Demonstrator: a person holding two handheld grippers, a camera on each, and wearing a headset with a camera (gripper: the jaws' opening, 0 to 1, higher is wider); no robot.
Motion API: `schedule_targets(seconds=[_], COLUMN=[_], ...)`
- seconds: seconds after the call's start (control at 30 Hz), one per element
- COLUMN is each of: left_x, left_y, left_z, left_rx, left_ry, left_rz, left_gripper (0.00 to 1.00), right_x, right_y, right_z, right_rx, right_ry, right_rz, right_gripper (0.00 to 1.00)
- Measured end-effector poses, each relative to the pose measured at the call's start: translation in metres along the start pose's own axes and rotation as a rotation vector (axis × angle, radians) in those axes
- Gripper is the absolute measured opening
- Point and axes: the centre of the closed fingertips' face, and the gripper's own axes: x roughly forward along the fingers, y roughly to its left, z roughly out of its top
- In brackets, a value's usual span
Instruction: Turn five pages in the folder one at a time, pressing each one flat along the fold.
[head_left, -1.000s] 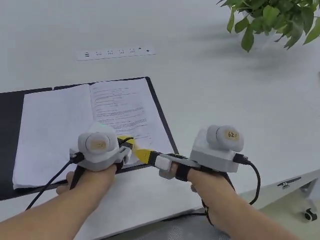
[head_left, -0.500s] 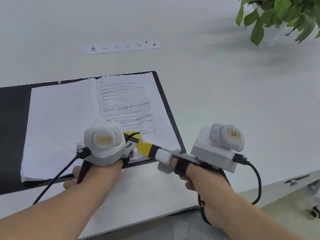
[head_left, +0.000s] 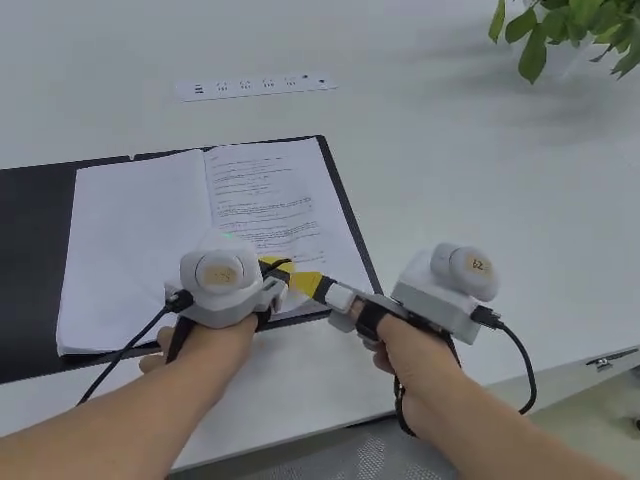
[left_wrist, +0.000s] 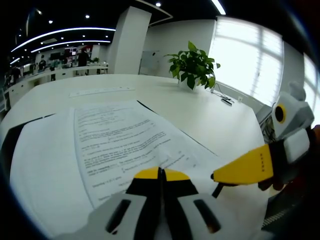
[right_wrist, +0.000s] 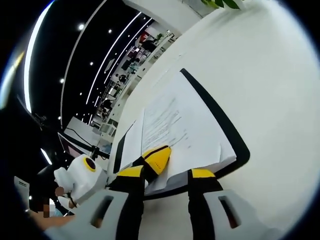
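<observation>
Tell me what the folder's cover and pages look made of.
The cover: black, matte, thin and flat-lying, probably plastic or coated board; can't tell which. The pages: white matte paper, with printed text and a stacked edge of thin sheets.

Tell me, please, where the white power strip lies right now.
In the head view the power strip lies flat on the white workbench beyond the far edge of the open folder, left of the potted plant.
</observation>
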Motion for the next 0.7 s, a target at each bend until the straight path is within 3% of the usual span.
schedule_targets(seconds=[0.13, 0.3, 0.57, 0.6, 0.63, 0.7], left_x=[0.000, 0.000, -0.002, -0.003, -0.005, -0.007], left_y=[0.000, 0.000, -0.001, -0.001, -0.001, 0.000], left_z=[0.000, 0.001, 0.002, 0.001, 0.000, 0.000], left_rx=[-0.003, -0.009, -0.036, -0.053, -0.112, -0.114], left_ry=[0.001, 0.003, 0.014, 0.017, 0.023, 0.035], left_rz=[0.001, 0.005, 0.010, 0.011, 0.014, 0.008], left_gripper=[0.00, 0.00, 0.00, 0.00, 0.00, 0.00], right_x=[0.001, 0.000, -0.002, -0.002, -0.003, -0.004], right_y=[-0.007, -0.019, -0.017, -0.015, -0.014, -0.011], right_z=[0.002, 0.005, 0.007, 0.008, 0.009, 0.012], right_rx=[0.012, 0.017, -0.002, -0.011, -0.016, -0.017], right_ry=[-0.013, -0.037, -0.065, -0.066, -0.072, -0.078], right_rz=[-0.031, -0.083, -0.088, -0.086, -0.083, -0.074], right_gripper=[0.22, 0.02, 0.00, 0.00, 0.00, 0.00])
